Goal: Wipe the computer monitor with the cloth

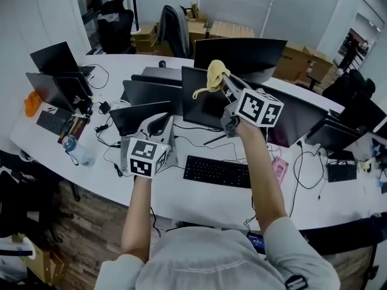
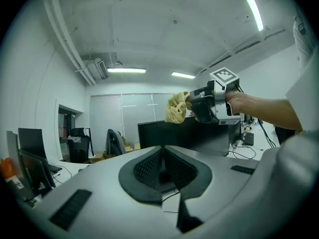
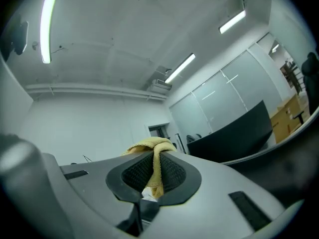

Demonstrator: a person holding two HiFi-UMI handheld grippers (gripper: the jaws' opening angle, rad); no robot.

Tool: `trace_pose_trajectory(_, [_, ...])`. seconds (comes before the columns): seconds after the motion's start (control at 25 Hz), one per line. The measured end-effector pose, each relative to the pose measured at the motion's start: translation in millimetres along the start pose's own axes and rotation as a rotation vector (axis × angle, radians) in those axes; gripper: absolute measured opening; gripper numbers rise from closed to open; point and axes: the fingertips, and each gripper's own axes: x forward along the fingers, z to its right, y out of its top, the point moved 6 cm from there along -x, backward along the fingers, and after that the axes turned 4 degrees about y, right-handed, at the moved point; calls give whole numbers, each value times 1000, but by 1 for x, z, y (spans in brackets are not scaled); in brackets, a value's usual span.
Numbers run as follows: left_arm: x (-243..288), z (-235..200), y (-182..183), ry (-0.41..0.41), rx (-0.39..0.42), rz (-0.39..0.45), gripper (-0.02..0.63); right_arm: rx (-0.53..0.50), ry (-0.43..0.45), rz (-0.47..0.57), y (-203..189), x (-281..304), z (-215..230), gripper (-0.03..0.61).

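Note:
My right gripper [image 1: 219, 72] is raised above the desk, shut on a yellow cloth [image 1: 209, 80] that hangs bunched from its tip. In the right gripper view the cloth [image 3: 155, 161] is pinched between the dark pads. Just behind the cloth stands a wide dark computer monitor [image 1: 242, 55]; a second dark monitor [image 1: 202, 101] stands below it. In the left gripper view the cloth [image 2: 177, 108] and the monitor [image 2: 189, 136] appear ahead. My left gripper [image 1: 158, 123] sits low over the desk, shut with nothing between its pads [image 2: 149, 167].
A black keyboard [image 1: 216, 171] lies on the white desk [image 1: 199, 204] in front of me. Several other monitors and laptops [image 1: 57, 71] crowd the desk with cables. A water bottle [image 1: 77, 151] lies at the left. Chairs [image 1: 173, 29] and cardboard boxes [image 1: 302, 59] stand behind.

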Motion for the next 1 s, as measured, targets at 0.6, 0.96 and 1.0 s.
trace_pose_trajectory(0.6, [33,177,44,-212,96,73,34,-334,-345,-82,19,-272,52,51])
trace_pose_trajectory(0.96, [24,238,45,-269,118,68,34,-462,-402,-178,-13,-352,47,51])
trace_pose_trajectory(1.0, [22,242,46,-271,117,75,34,-476,-406,-182,-14,-358,47,51])
